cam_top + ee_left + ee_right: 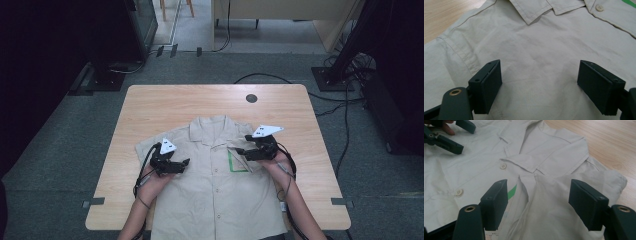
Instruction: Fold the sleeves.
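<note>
Your right gripper (537,203) has its jaws spread wide with nothing clamped — a loose fold of the beige shirt (220,185) lies between the pads, and neither pad presses on it. Your left gripper (540,86) is just as wide open above flat cloth, also gripping nothing.

From your right gripper's view you get what the high view hides: the sleeve (564,147) is folded inward across the chest, its edge covering part of the green patch (511,192), with two buttons (503,166) running down the placket and your left gripper (447,136) farther off at the upper corner. Your left gripper's view gives the other side — the collar (541,8) point, the shoulder seam (461,50) and a single button (599,7), with a strip of bare wood beyond.

The high view places it all: the shirt lies face up, collar away from you, near the front edge of the wooden table (165,102), hem hanging over your side. Your left gripper (175,165) sits on its left chest, your right gripper (242,147) beside the green outline of the pocket (235,162).
</note>
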`<act>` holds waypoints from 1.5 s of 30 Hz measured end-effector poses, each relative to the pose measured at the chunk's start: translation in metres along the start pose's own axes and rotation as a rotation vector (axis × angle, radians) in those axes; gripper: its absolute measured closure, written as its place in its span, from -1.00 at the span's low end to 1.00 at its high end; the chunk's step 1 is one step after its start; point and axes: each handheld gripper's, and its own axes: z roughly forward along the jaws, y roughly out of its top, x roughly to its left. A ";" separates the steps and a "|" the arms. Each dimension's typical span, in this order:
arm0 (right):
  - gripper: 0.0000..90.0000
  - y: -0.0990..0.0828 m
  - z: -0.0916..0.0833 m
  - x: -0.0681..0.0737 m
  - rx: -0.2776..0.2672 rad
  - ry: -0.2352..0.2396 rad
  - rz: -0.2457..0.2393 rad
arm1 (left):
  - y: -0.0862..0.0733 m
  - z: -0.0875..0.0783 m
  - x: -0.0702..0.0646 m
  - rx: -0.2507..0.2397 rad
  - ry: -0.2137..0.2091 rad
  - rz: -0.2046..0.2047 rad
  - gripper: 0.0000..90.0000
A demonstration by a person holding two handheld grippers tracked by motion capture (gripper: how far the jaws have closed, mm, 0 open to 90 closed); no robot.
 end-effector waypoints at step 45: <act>-0.39 -0.024 -0.031 -0.033 0.006 -0.086 0.042 | 0.000 0.000 0.000 0.000 0.000 0.000 -0.56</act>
